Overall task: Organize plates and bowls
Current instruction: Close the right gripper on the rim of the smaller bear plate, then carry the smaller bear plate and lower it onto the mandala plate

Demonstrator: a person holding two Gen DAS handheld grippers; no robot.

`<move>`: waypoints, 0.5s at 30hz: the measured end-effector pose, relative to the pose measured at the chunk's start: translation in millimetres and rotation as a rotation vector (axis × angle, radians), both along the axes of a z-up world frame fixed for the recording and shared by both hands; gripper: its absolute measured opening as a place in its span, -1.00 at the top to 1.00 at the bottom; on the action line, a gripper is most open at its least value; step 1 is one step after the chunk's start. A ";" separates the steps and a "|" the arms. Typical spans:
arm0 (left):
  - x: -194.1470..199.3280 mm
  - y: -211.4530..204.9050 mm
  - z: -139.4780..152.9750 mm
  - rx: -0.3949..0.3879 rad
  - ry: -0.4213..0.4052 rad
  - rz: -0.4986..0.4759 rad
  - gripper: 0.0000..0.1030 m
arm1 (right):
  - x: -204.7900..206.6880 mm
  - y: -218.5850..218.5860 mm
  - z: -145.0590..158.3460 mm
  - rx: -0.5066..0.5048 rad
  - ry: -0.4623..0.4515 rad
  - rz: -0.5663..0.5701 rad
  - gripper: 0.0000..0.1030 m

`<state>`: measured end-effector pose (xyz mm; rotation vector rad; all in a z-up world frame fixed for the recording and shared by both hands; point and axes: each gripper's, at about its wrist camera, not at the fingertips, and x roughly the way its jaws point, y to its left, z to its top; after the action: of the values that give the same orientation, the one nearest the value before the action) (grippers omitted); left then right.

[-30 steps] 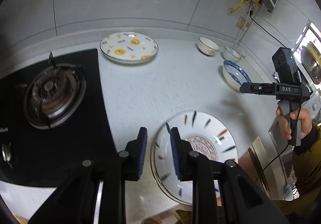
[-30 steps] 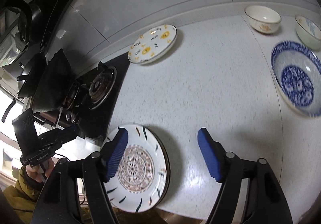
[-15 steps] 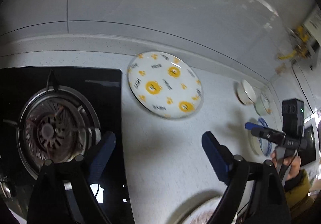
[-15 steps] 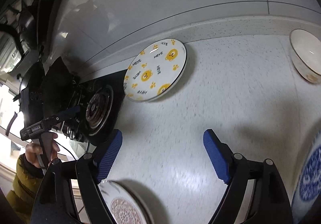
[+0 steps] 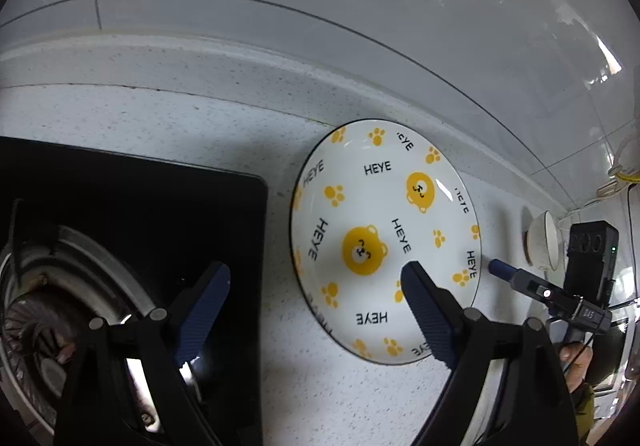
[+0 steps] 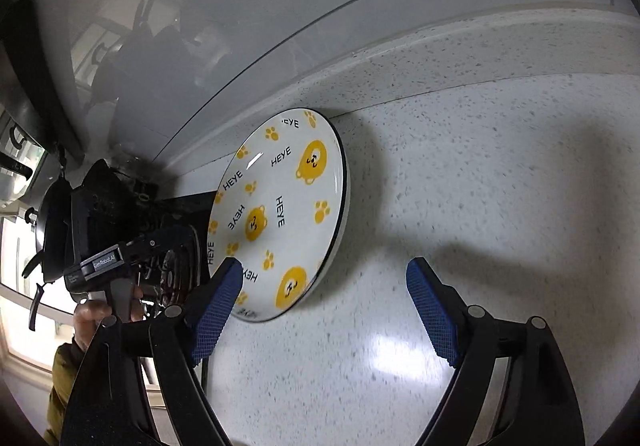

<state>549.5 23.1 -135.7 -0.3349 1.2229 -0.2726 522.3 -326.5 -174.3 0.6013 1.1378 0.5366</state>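
A white plate with yellow bears and "HEYE" lettering (image 5: 384, 238) lies flat on the speckled counter against the back wall; it also shows in the right wrist view (image 6: 280, 222). My left gripper (image 5: 316, 298) is open and empty, its right finger over the plate's near side and its left finger over the stove. My right gripper (image 6: 324, 294) is open and empty on the plate's right side, its left finger over the plate's near rim. The right gripper also shows in the left wrist view (image 5: 504, 270), beside the plate's right rim.
A black gas stove (image 5: 132, 230) with a burner (image 5: 48, 310) sits left of the plate. A small white bowl (image 5: 544, 246) stands at the far right by the wall. The tiled back wall (image 5: 320, 26) is close behind the plate.
Both grippers have moved from the patterned plate at the counter's front toward the yellow bear plate at the back. The left gripper opened wide. The front plate is out of view.
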 end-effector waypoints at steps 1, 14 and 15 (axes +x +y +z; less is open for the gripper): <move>3.0 -1.2 -3.0 -0.013 0.006 -0.006 -0.63 | 4.9 2.3 -2.1 0.008 0.004 0.010 -0.56; 23.7 -12.4 -32.8 -0.082 0.089 -0.016 0.16 | 26.1 28.2 -18.5 0.016 0.037 0.076 0.18; 23.8 -11.6 -35.5 -0.090 0.096 -0.012 0.27 | 25.4 25.9 -18.2 0.013 0.036 0.073 0.24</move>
<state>573.4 11.5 -171.2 -0.4227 1.3102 -0.3254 547.7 -300.6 -192.6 0.5840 1.1947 0.5982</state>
